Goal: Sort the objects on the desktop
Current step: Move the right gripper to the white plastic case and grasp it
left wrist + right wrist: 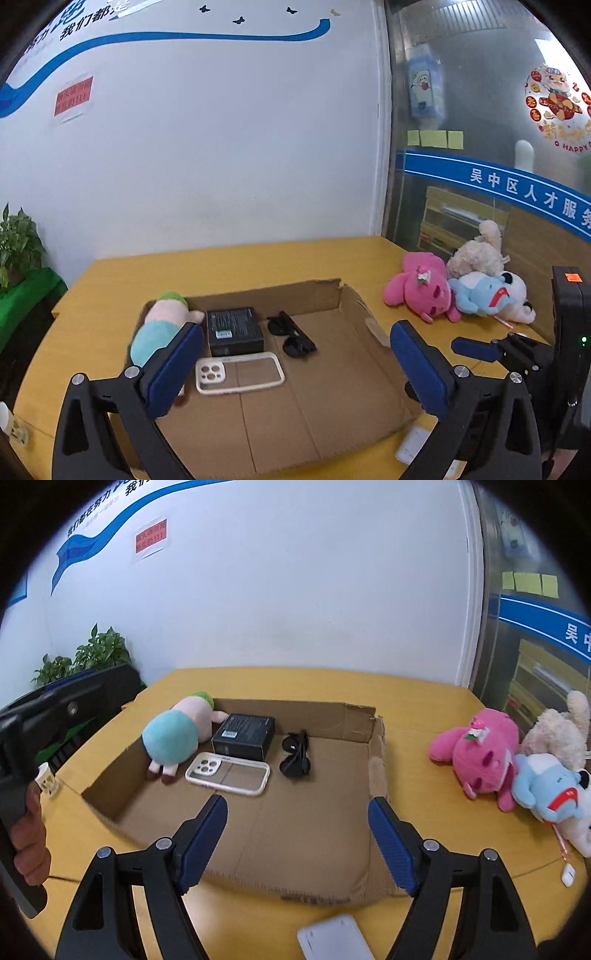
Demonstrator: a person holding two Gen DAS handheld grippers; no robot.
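A shallow cardboard box [332,387] [314,827] lies on the yellow table. In it are a pastel plush [159,328] [173,734], a black box [234,330] [245,734], a white phone case [238,373] [227,773] and black sunglasses [291,334] [295,755]. My left gripper [295,365] is open and empty above the box's near part. My right gripper [297,842] is open and empty over the box's front edge. A pink plush [421,290] [480,753], a blue plush [484,295] [550,790] and a cream plush [476,254] [557,734] lie on the table at the right.
A white flat device [332,939] [412,445] lies at the table's front edge. A small white earbud case [567,875] lies at the right. A small paper cup [48,779] stands at the left. A potted plant [85,661] stands behind the table's left corner.
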